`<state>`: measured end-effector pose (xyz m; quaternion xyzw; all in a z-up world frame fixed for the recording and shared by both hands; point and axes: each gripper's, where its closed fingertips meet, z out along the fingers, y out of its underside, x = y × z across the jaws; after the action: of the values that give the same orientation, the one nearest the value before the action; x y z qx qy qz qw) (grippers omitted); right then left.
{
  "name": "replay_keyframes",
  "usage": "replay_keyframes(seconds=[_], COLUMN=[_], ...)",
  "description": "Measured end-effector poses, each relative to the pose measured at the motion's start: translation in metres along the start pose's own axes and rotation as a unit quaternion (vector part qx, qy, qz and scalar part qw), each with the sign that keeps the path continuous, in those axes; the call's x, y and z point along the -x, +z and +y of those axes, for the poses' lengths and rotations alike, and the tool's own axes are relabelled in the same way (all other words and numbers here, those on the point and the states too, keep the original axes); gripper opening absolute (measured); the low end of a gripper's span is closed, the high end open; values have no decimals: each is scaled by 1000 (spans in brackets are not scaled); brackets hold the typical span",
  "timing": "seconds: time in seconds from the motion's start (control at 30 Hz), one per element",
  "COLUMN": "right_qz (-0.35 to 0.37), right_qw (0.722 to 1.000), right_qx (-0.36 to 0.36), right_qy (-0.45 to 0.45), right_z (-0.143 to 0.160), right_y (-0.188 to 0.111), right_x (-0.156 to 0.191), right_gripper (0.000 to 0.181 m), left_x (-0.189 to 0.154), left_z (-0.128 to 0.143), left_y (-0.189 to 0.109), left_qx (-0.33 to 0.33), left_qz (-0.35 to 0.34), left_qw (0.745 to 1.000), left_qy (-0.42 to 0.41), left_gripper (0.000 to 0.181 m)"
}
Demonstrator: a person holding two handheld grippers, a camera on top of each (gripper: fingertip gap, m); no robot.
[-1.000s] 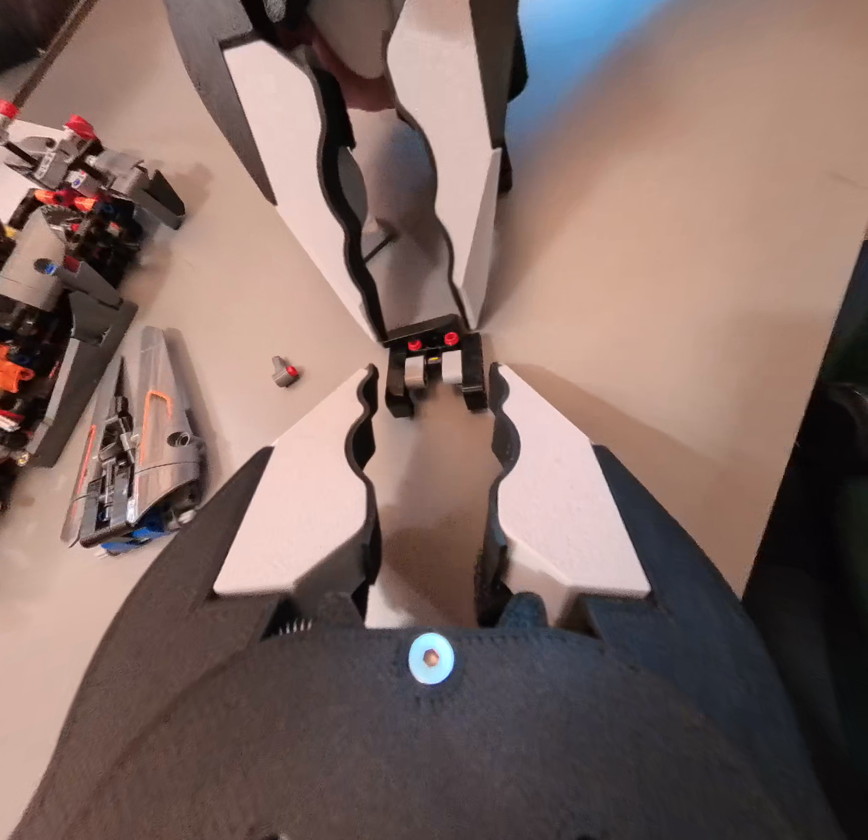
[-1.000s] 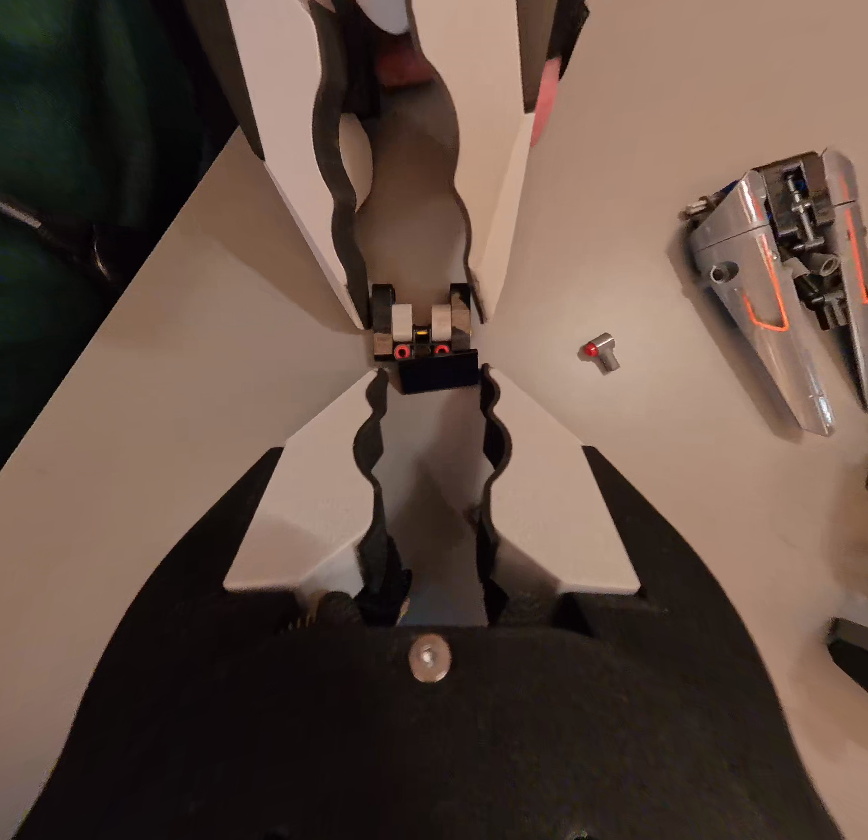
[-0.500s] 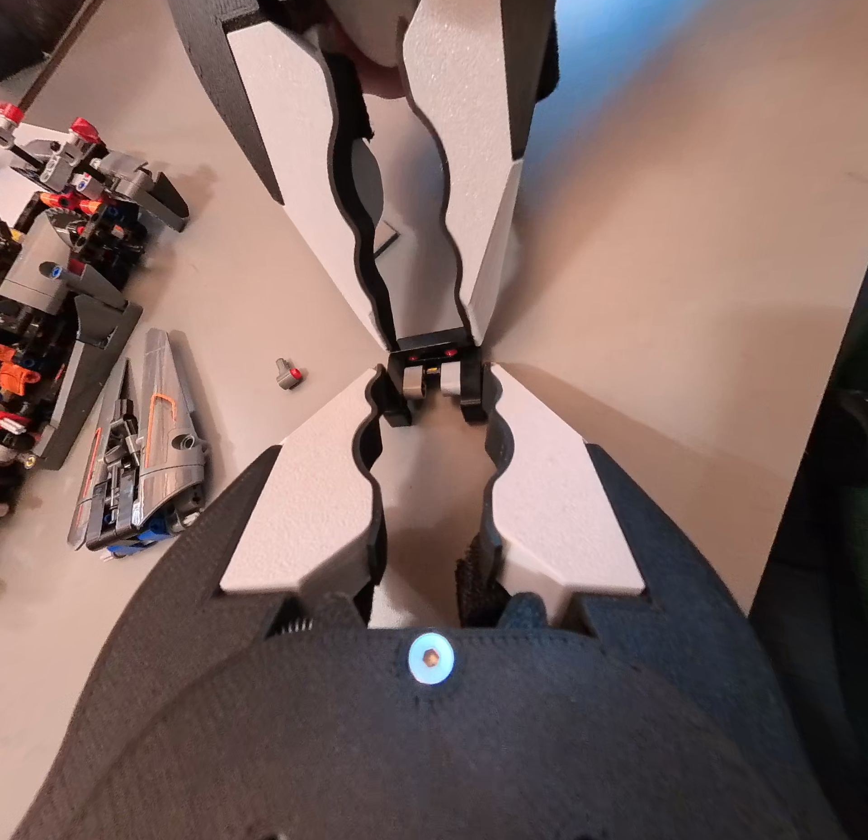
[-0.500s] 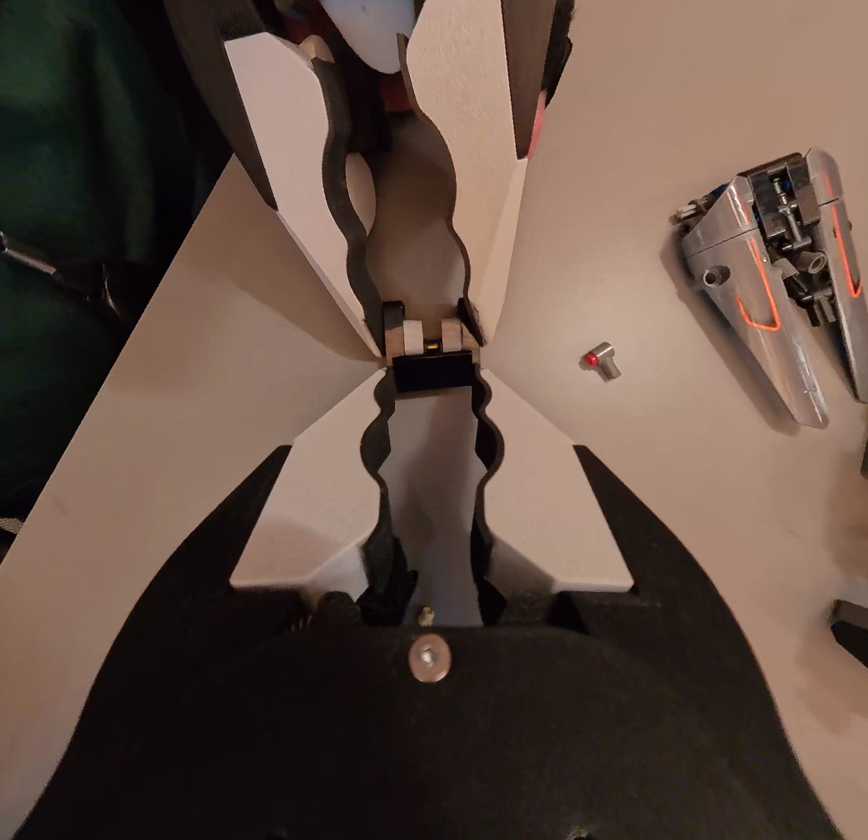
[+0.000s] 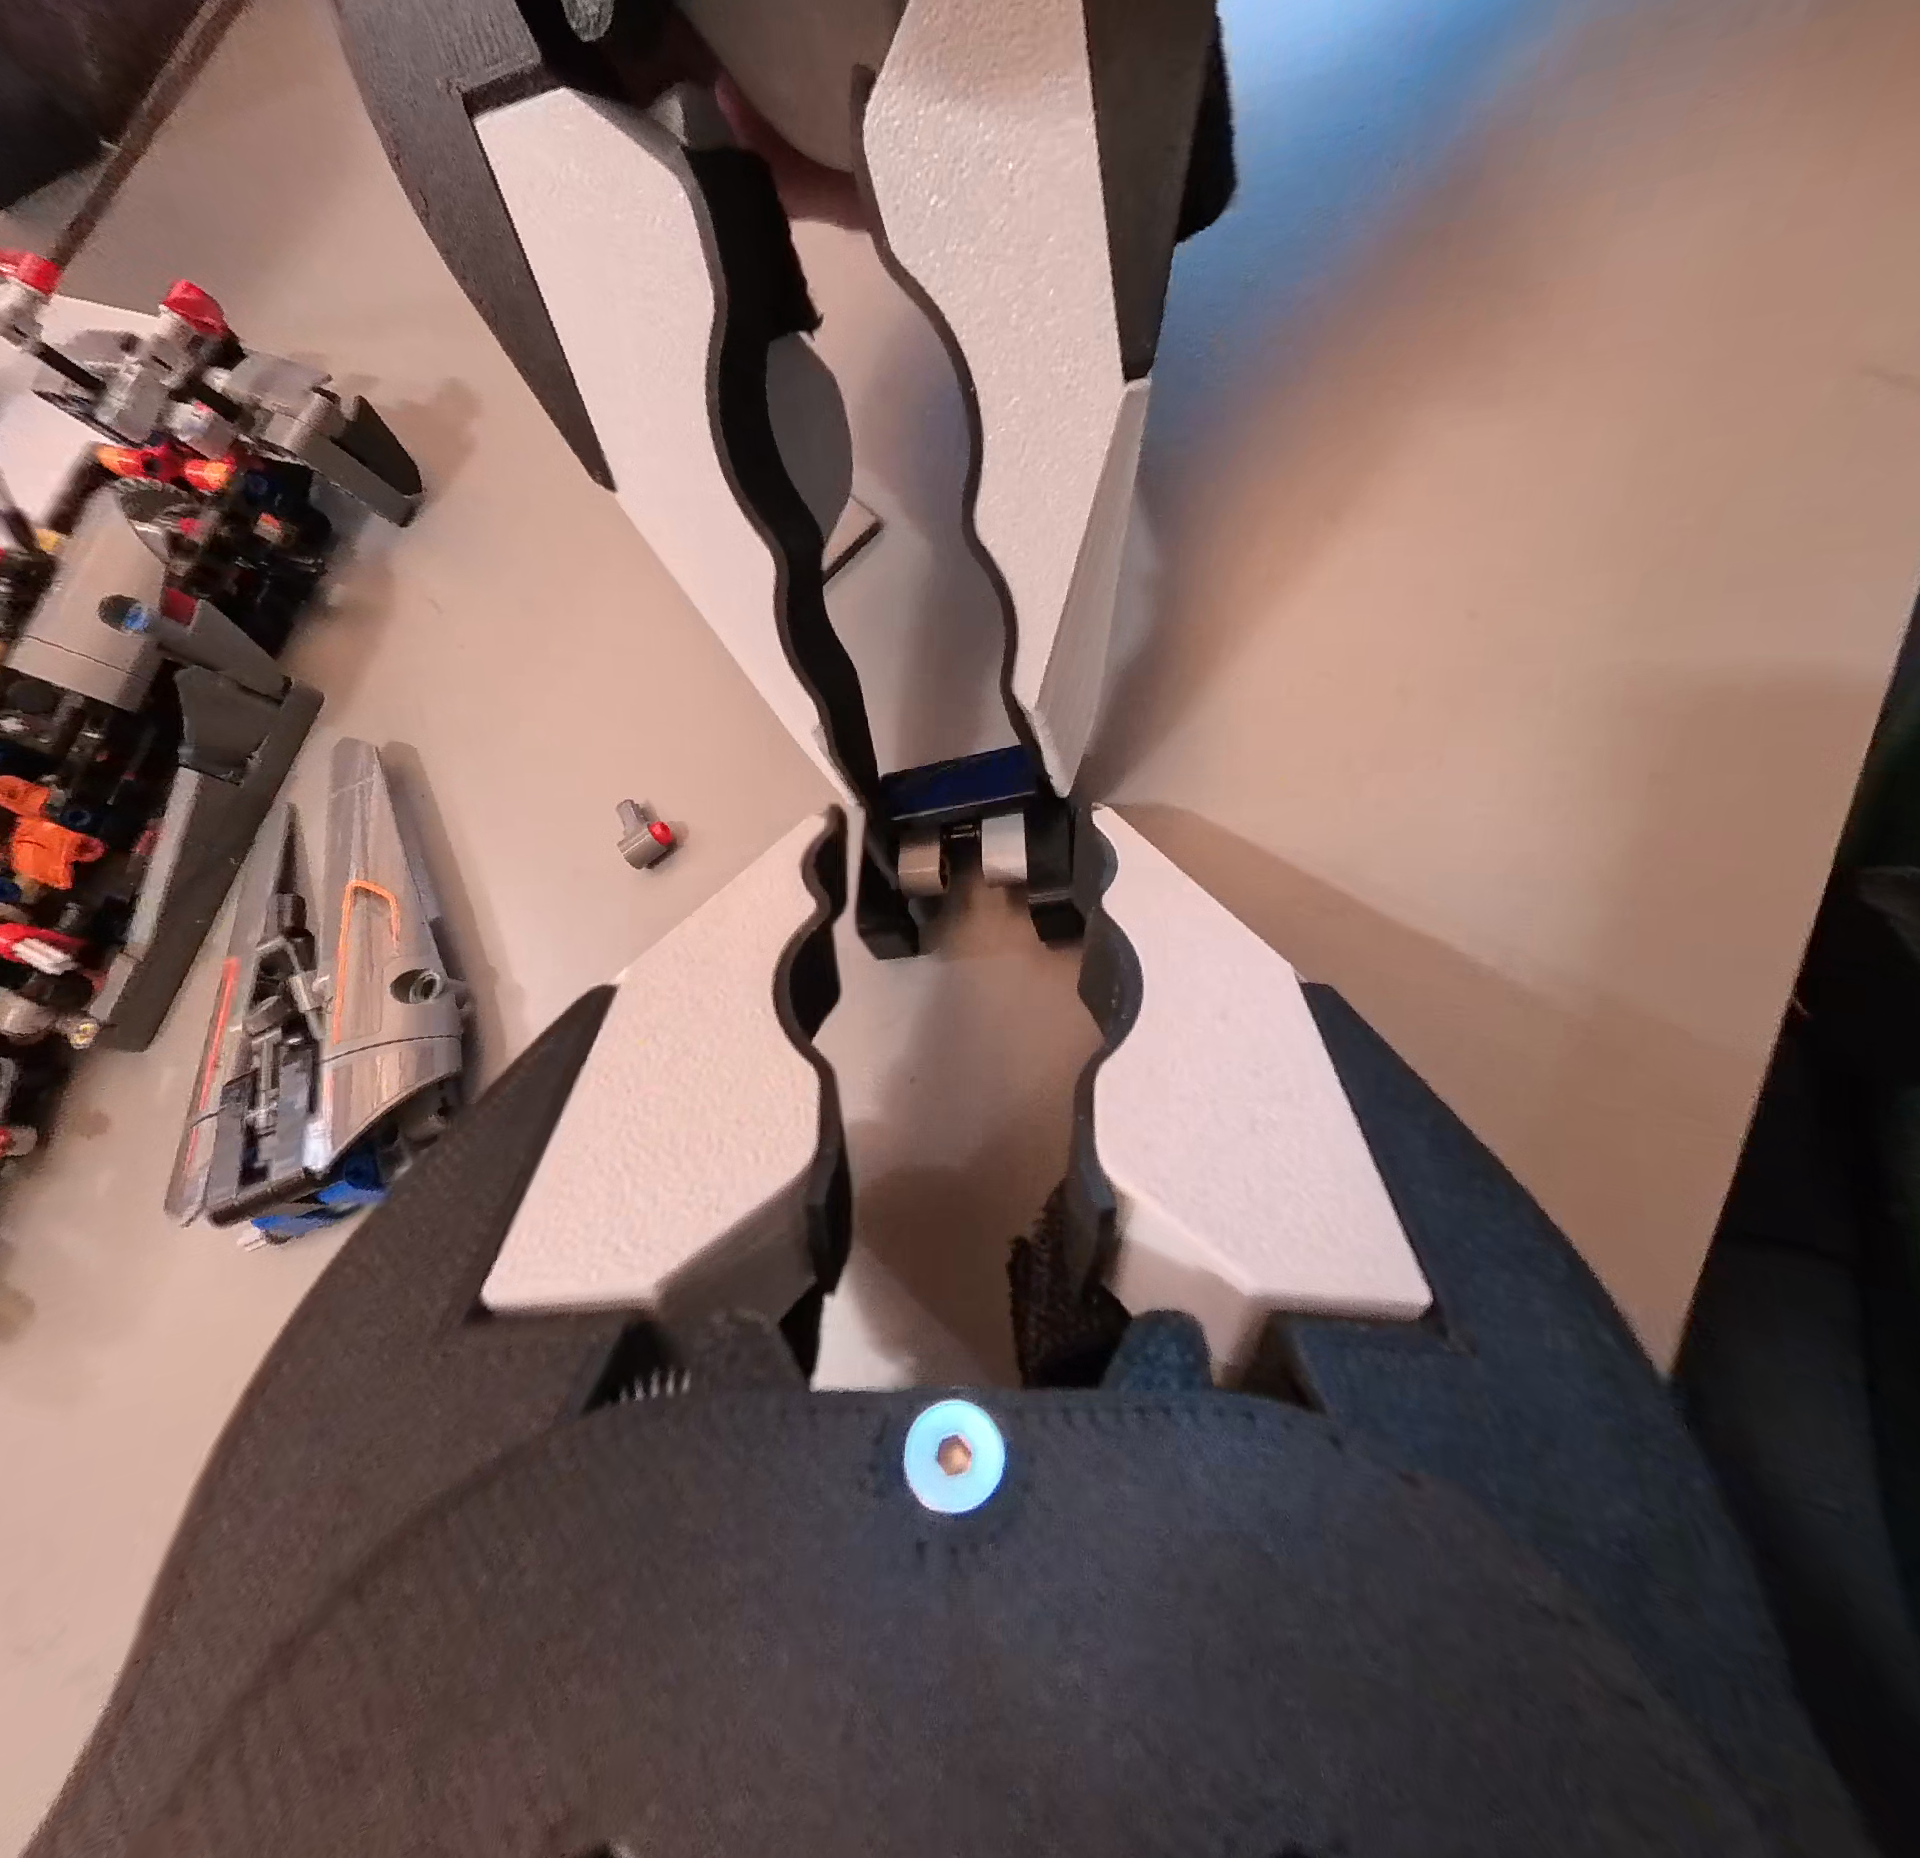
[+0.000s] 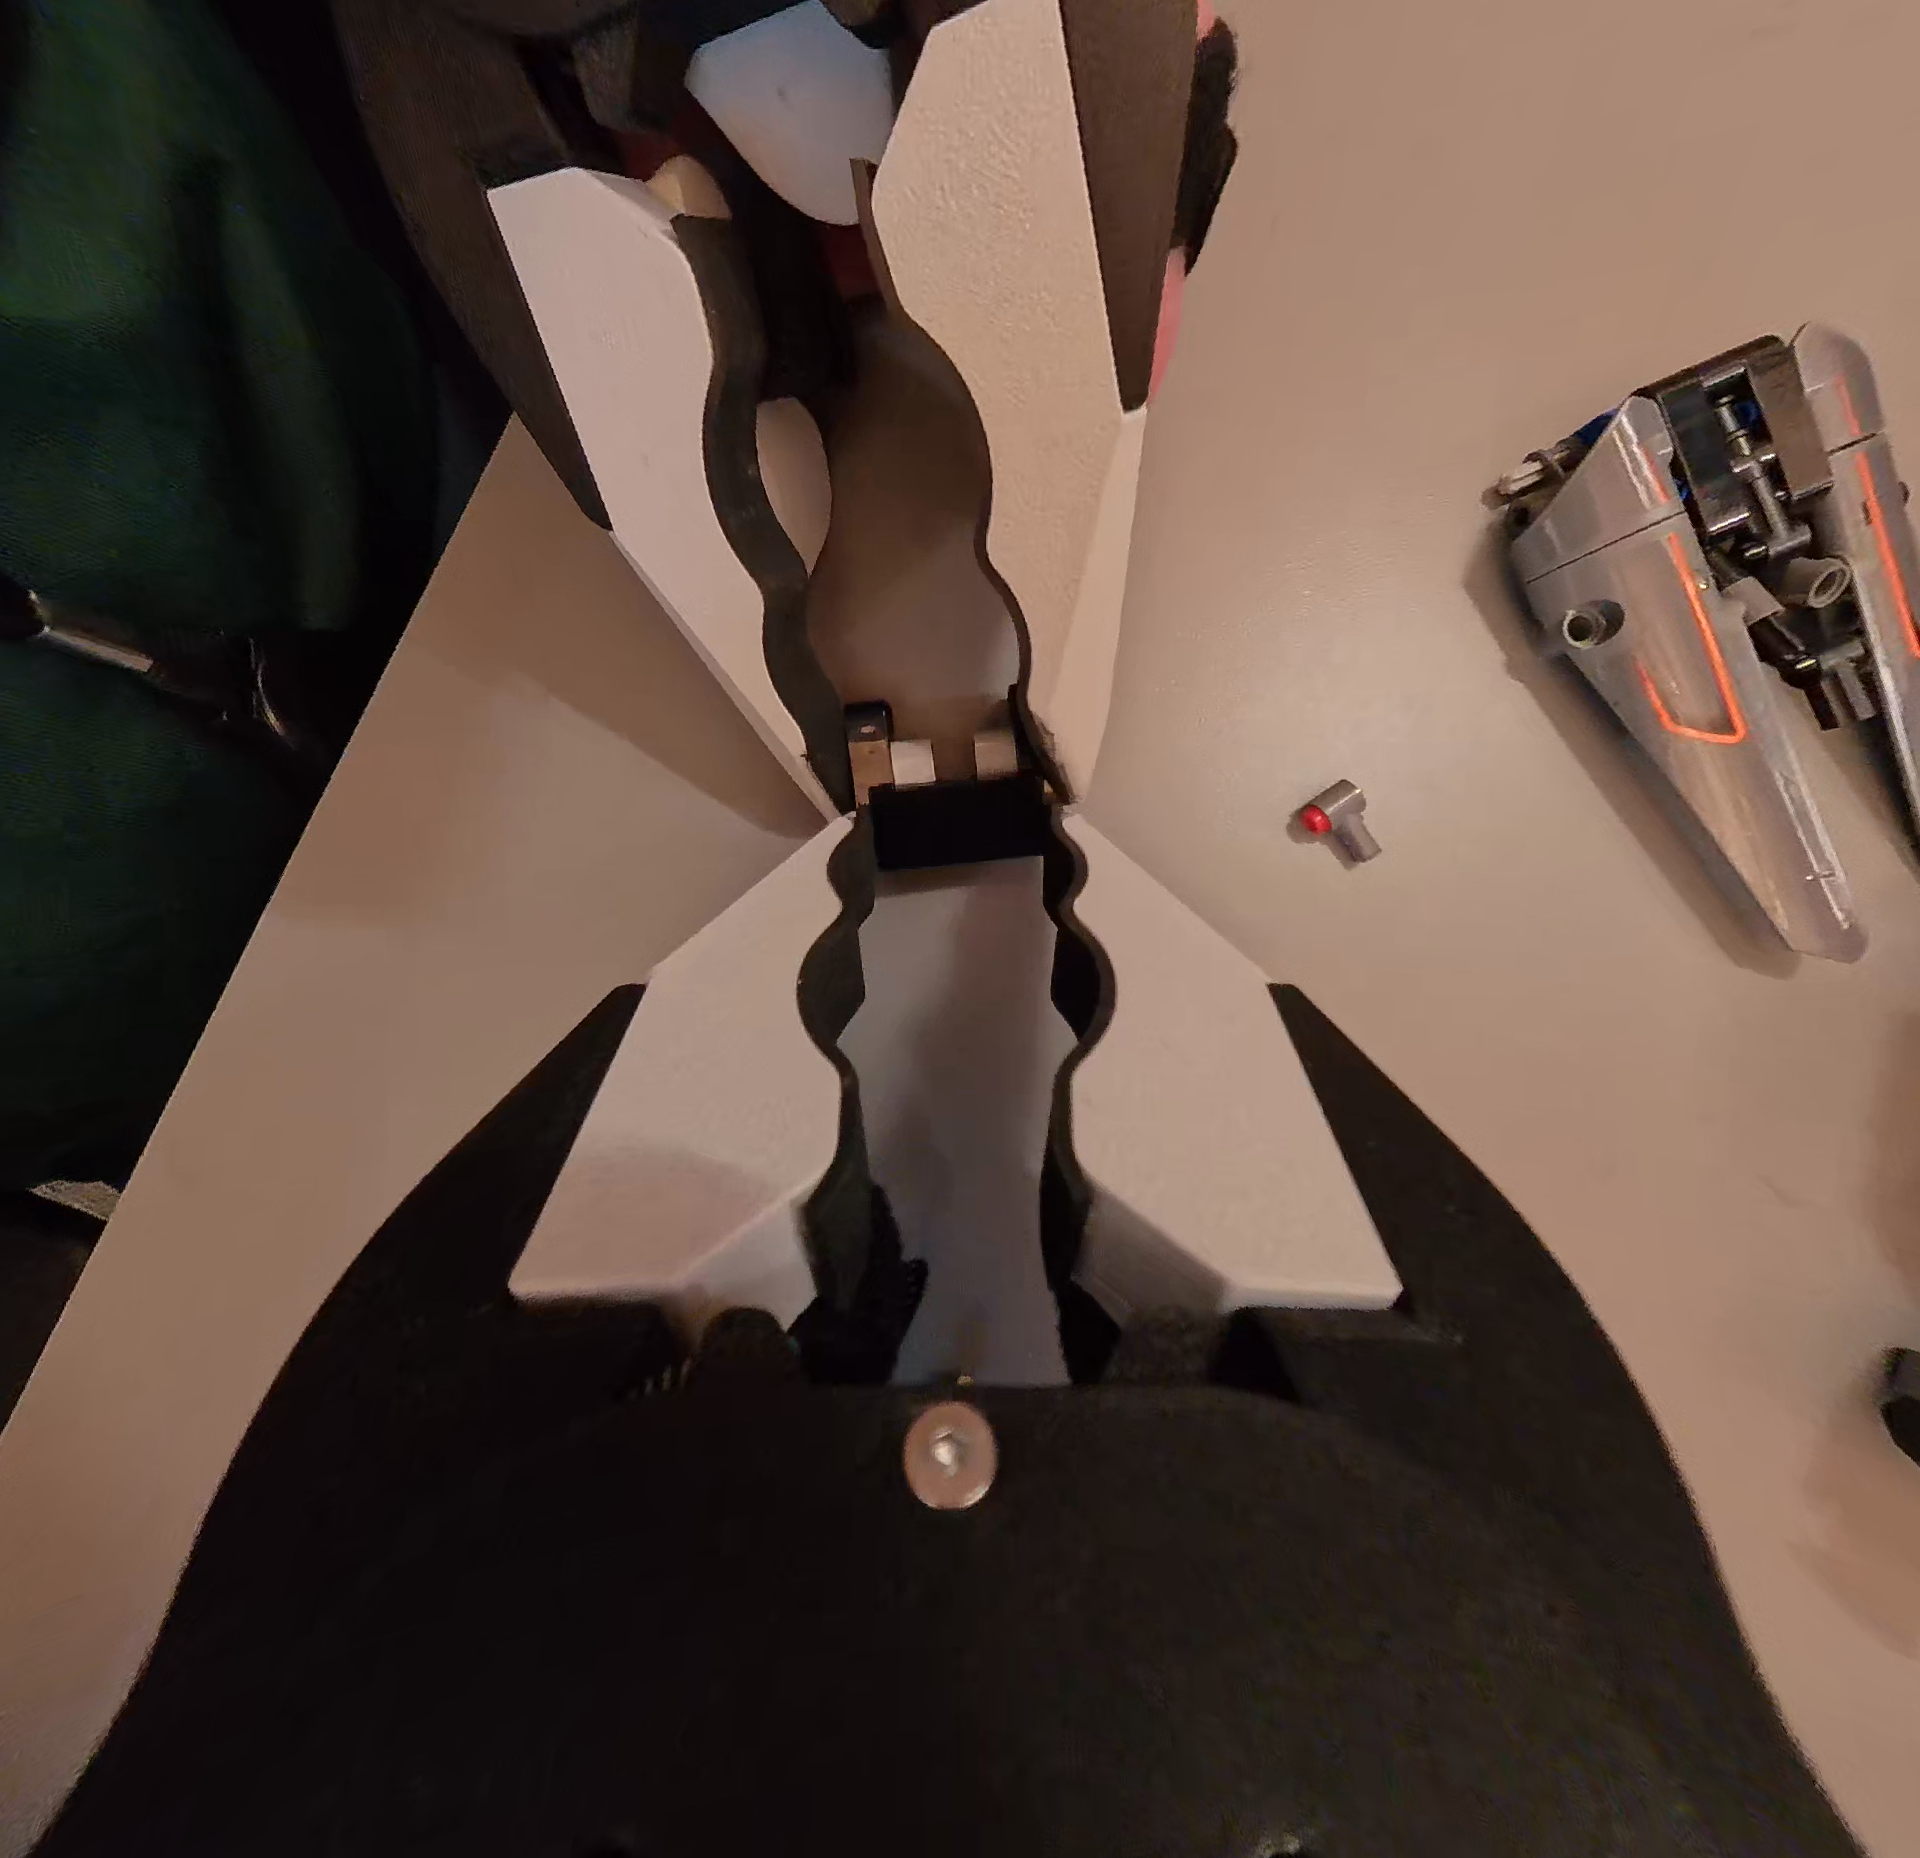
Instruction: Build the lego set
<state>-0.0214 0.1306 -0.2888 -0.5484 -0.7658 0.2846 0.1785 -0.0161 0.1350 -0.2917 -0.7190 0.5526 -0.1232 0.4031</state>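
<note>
A small black and grey lego assembly (image 5: 966, 863) hangs above the table between the two grippers, which meet tip to tip. My left gripper (image 5: 961, 852) is shut on its two black arms with the grey parts between them. My right gripper (image 6: 956, 842) is shut on the black block (image 6: 956, 821) at the other end. In the left wrist view the right gripper (image 5: 951, 769) comes in from the top. In the right wrist view the left gripper (image 6: 935, 769) comes in from the top. A small grey pin with a red tip (image 5: 644, 837) lies loose on the table.
A grey wing section with orange lines (image 5: 322, 998) lies near the pin; it also shows in the right wrist view (image 6: 1714, 645). A large part-built model (image 5: 135, 665) stands at far left. The table edge (image 5: 1787, 873) runs close on the right. The grippers are tip to tip, or close to it. Left tips and right tips are each some 15 centimetres from the large part-built model (image 5: 135, 665).
My left gripper has moved forward and closed on the assembly's black arms. The two grippers have come together. The red pins on the assembly no longer show.
</note>
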Motion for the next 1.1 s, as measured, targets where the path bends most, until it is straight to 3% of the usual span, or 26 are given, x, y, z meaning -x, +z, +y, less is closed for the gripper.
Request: replay_keyframes(seconds=[0.13,0.33,0.47,0.57,0.73,1.1], right_qz=[2,-5,2,-2,6,3], right_qw=[1000,1000,1000,1000,1000,999], right_qx=[18,26,27,25,25,21], right_qy=[-8,-9,-9,-10,-6,42], right_z=[-1,0,0,-1,-2,-12], right_y=[1,1,2,3,-1,8], right_x=[1,2,0,1,-3,1], right_gripper=[30,31,30,30,30,30], left_x=[0,-2,-9,-8,0,-7], left_z=[-8,-11,-30,-8,-13,0], left_y=[-5,-10,-26,-11,-29,-17], left_qx=[-33,-47,-106,-36,-68,-18], left_qz=[-29,-40,-45,-35,-46,-17], left_qw=[998,991,981,985,988,977], left_qy=[44,123,158,162,134,213], left_gripper=[52,40,31,34,36,35])
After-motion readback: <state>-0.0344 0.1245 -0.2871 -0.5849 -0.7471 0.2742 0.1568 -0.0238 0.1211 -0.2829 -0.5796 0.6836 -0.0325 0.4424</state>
